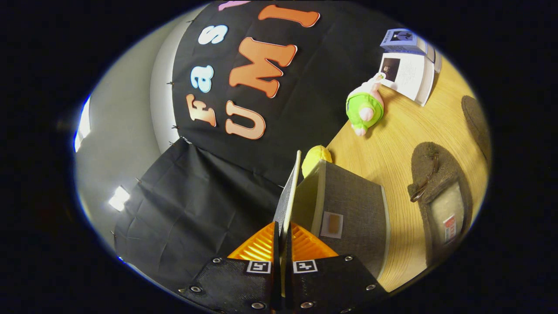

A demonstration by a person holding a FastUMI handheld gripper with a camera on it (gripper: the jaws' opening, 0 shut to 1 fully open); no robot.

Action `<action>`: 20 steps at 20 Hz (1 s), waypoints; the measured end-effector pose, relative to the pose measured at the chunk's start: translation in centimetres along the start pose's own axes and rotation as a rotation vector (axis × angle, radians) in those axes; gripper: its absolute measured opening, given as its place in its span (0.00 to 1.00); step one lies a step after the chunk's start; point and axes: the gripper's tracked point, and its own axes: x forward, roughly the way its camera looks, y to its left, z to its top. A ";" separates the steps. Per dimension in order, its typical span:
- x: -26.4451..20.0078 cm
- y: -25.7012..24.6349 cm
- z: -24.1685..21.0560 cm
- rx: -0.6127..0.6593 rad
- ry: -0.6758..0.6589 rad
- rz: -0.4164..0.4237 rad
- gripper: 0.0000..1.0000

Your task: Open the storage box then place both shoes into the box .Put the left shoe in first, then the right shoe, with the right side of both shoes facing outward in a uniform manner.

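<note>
My gripper (282, 237) is shut on the thin lid (288, 192) of the grey fabric storage box (348, 209). The lid stands on edge between the fingers and runs away from them. The box body lies just to the right of the fingers, its pale inside showing behind the lid. The whole view is rolled on its side. A brown slipper (440, 192) lies on the wooden table (392, 144) beyond the box. A second brown slipper (476, 120) shows partly, farther off at the table's far side.
A yellow ball (314, 158) sits right behind the box. A green and pink plush toy (365, 107) lies farther along the table. Books (409, 65) stand stacked at the table's end. The booth's black cloth hangs to the left.
</note>
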 end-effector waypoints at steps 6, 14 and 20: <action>1.1 4.4 -0.1 -0.060 0.004 -0.011 0.04; 4.0 12.5 -1.7 -0.178 0.020 0.027 0.04; 7.0 16.6 -4.1 -0.231 0.040 0.047 0.04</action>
